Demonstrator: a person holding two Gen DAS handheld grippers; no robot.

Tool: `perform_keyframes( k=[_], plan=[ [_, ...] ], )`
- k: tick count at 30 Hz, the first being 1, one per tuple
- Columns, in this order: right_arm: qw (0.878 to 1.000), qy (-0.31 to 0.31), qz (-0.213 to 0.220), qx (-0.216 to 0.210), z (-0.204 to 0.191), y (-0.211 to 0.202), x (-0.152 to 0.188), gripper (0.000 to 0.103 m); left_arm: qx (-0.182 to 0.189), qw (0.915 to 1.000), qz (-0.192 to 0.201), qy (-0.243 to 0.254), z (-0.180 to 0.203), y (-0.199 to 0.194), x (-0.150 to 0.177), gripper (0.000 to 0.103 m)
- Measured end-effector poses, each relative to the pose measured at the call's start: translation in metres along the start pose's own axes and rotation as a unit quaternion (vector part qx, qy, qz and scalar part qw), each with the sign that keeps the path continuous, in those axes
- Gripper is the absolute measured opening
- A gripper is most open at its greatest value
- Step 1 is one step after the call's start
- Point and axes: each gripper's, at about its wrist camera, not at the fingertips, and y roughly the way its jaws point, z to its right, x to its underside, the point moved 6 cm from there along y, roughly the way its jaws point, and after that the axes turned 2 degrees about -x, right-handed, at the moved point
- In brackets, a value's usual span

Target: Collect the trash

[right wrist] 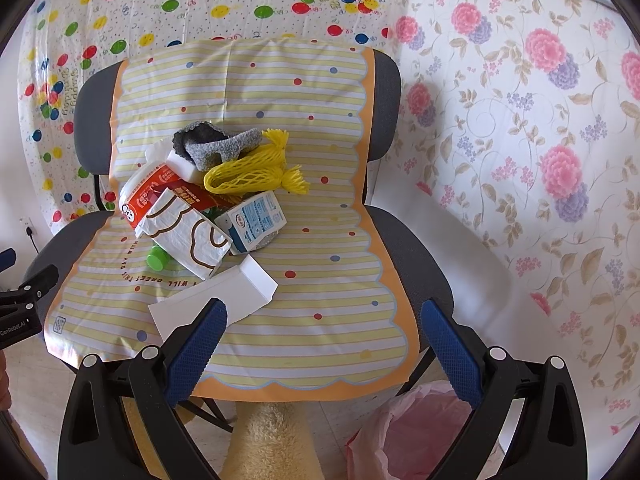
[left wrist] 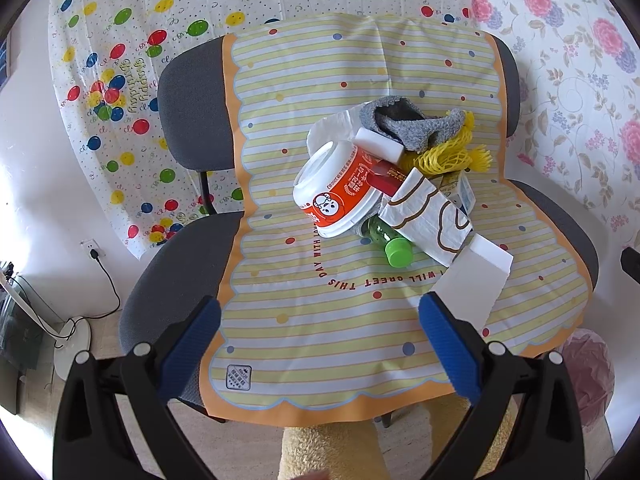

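A pile of trash lies on a striped yellow mat (left wrist: 320, 320) (right wrist: 328, 320) draped over a grey chair. It holds an orange-and-white tub (left wrist: 336, 192) (right wrist: 146, 190), a green-capped bottle (left wrist: 396, 254) (right wrist: 158, 259), a white paper bag (left wrist: 430, 216) (right wrist: 188, 232), a blue-white milk carton (right wrist: 256, 218), yellow foam net (left wrist: 444, 156) (right wrist: 252, 172), a grey sock (left wrist: 404, 122) (right wrist: 218, 144) and a white box (left wrist: 476, 280) (right wrist: 216, 300). My left gripper (left wrist: 320, 344) is open and empty, above the mat's near part. My right gripper (right wrist: 326, 344) is open and empty, its left finger over the white box.
A bin lined with a pink bag (right wrist: 412, 432) (left wrist: 588, 380) stands on the floor by the chair's front right corner. A yellow fluffy thing (right wrist: 272, 440) sits below the chair's front edge. A fan base and cable (left wrist: 76, 344) are at the left. Patterned cloths hang behind.
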Motion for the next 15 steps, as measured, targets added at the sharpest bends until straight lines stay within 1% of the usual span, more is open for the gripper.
perform_keyframes(
  k=[15],
  plan=[
    [1.000, 0.001, -0.001, -0.001, -0.0014, 0.0005, 0.0010, 0.097, 0.000, 1.0000, 0.000, 0.000, -0.0008, -0.0002, 0.0000, 0.097]
  ],
)
